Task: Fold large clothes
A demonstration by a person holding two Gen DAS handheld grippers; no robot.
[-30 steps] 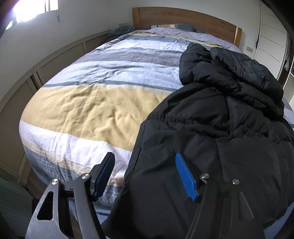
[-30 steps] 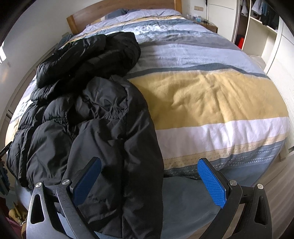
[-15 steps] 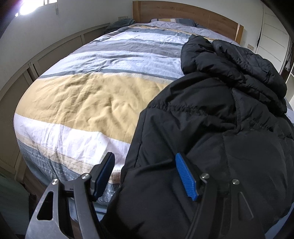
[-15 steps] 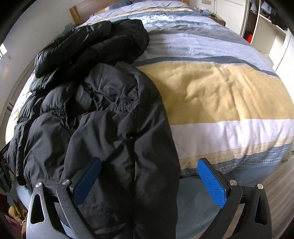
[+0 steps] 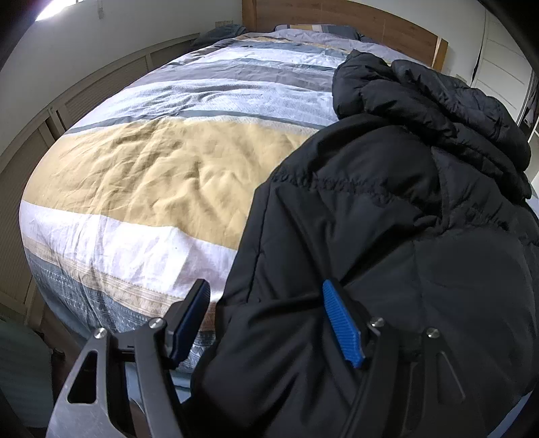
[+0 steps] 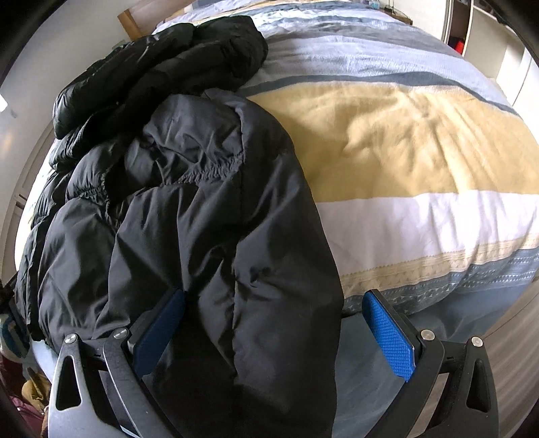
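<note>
- Both cameras have closed in: the black jacket (image 5: 387, 236) now fills the lower right of the left view and the lower left of the right view (image 6: 202, 219).
- The left gripper (image 5: 269, 323) and the right gripper (image 6: 273, 330) gape wide astride its hem on the bed (image 5: 151, 168); grasping looks imminent.

You have two black garments on the one bed (image 5: 141, 188): a smooth black padded coat (image 5: 387, 252) nearest you and a quilted black puffer jacket (image 5: 438, 111) bunched behind it. You are holding two grippers, the left gripper (image 5: 273, 323) and the right gripper (image 6: 273, 333), each with two blue pads (image 6: 387, 340). One wooden headboard (image 5: 387, 30) stands at the far end, with one pillow (image 5: 316, 28) showing against it.
</note>
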